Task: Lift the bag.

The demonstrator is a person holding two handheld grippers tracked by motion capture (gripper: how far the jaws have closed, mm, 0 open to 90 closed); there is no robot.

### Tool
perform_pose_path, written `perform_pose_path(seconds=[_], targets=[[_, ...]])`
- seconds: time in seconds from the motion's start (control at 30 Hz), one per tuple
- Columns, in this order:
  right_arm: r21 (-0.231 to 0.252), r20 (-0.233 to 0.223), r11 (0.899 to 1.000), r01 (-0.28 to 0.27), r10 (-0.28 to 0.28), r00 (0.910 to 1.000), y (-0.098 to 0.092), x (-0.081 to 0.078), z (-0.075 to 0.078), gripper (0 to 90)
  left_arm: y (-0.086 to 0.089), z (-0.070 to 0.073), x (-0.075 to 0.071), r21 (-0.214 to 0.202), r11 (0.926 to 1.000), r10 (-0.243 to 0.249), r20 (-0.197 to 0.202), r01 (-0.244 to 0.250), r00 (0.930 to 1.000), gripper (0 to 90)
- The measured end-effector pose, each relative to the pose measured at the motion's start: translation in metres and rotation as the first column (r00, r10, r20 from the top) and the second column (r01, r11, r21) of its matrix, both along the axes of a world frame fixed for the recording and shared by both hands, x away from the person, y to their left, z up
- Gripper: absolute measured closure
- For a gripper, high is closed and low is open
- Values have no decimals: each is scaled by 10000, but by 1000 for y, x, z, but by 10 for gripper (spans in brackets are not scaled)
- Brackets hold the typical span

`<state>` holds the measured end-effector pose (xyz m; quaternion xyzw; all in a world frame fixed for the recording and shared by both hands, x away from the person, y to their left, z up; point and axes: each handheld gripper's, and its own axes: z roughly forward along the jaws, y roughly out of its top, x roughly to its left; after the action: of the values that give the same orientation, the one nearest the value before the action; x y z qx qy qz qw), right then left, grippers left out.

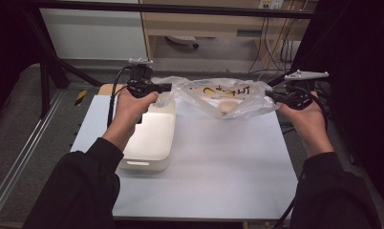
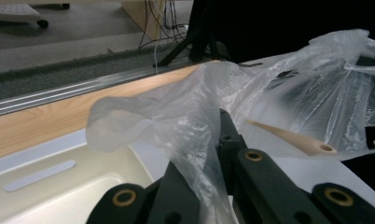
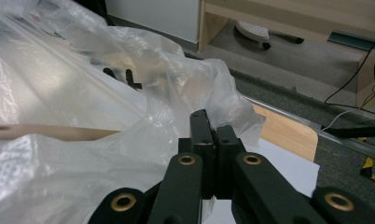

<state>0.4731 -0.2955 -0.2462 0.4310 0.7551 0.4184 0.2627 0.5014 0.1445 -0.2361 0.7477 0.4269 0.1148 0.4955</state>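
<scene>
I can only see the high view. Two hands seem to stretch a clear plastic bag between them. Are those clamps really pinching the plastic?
Observer: Yes. In the left gripper view, the left gripper has its jaws shut on a bunched fold of the plastic bag.
Operator: And the other side?
Observer: The right gripper view shows the right gripper with its jaws pressed together on the bag's crumpled edge.
Operator: There's something pale inside. What is it?
Observer: A slim wooden handle with a small hole at its end; it lies inside the bag.
Operator: What's under the left hand?
Observer: A cream tray with a raised rim, below the hanging plastic.
</scene>
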Motion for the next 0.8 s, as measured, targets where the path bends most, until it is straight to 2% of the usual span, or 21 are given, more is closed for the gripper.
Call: perform_pose_path(seconds=[0.47,0.67,0.8], targets=[[1,276,9999,167,-167,9995,4,12,24,900,20,16,9,-340,9980,549,260,-541,9982,900],[-114,453,9995,304,-299,9985,2,13,39,900,17,24,16,-391,9968,717,434,-700,9965,900],[-225,445,9990,376,-366,9983,3,16,41,900,14,25,19,-408,9957,846,483,-826,9952,900]])
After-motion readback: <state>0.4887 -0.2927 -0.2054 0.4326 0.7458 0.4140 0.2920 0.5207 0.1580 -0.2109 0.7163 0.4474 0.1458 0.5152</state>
